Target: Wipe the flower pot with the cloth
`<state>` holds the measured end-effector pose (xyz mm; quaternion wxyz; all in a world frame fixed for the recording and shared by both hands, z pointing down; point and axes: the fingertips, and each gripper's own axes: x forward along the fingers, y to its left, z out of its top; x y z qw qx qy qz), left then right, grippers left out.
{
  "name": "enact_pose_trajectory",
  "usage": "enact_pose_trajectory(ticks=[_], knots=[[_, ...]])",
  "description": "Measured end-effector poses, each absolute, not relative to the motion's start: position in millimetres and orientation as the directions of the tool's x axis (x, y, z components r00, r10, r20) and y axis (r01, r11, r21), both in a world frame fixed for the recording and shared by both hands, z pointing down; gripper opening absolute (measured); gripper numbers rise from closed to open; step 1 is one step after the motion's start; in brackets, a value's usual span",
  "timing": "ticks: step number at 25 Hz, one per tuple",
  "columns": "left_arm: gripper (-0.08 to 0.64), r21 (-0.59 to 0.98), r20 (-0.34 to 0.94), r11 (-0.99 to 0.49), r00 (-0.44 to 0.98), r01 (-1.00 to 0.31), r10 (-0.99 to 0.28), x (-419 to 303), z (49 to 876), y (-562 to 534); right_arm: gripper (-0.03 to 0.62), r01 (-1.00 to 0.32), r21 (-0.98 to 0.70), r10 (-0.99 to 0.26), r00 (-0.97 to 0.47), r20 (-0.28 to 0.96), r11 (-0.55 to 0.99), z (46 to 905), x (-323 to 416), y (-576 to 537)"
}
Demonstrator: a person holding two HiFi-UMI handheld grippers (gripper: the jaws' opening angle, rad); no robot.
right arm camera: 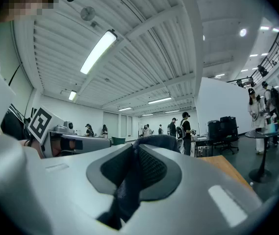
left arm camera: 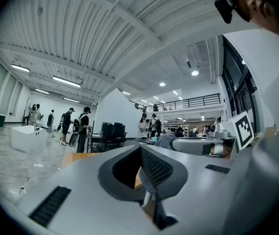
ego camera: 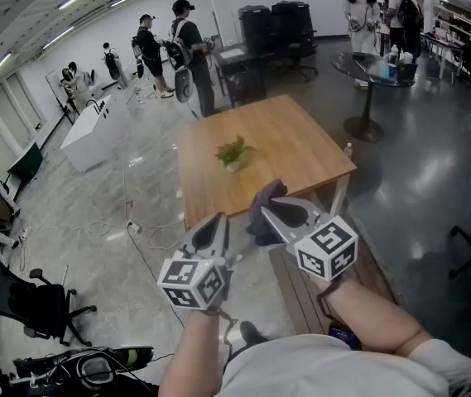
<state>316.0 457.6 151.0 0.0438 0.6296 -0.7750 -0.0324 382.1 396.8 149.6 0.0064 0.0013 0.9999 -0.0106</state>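
Before the table (ego camera: 301,143), outstretched right tool (ego camera: 270,217) grips cloth (ego camera: 266,195) beside closed left tool (ego camera: 218,223).

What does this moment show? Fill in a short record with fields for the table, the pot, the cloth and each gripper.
Table: wooden table, ahead of both grippers
Pot: small flower pot with a green plant, near the table's middle
Cloth: dark cloth, off the table
Right gripper: right gripper, jaws shut on the cloth
Left gripper: left gripper, jaws together, nothing between them
Wiping: not yet begun; cloth apart from the pot
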Motion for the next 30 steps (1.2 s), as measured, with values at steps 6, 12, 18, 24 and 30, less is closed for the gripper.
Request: enact_pose_trajectory(ticks=[6,12,18,24,30], knots=[[0.006,0.108,0.027,0.204,-0.202,-0.973,-0.979,310.0,156.0,453.8,0.043,0.003,-0.03,0.003,-1.0,-0.01,1.0,157.0,376.7,393.4],[0.006,0.124,0.033,0.21,-0.207,-0.97,-0.978,285.1,163.8,446.0,0.044,0.011,-0.053,0.011,-1.0,-0.001,0.999,165.4,356.5,385.1],[0.006,0.142,0.043,0.206,-0.202,-0.968,-0.978,246.6,175.5,442.4,0.044,-0.001,-0.062,0.0,-1.0,0.024,0.998,178.1,322.3,378.8],[0.006,0.157,0.052,0.183,-0.177,-0.971,-0.983,187.6,190.9,435.7,0.044,-0.022,-0.072,-0.019,-0.999,0.041,0.997,194.5,261.3,368.1],[0.006,0.148,0.079,0.128,-0.117,-0.981,-0.99,128.6,193.7,427.6,0.044,-0.063,-0.093,-0.057,-0.996,0.066,0.994,204.3,197.2,362.2]])
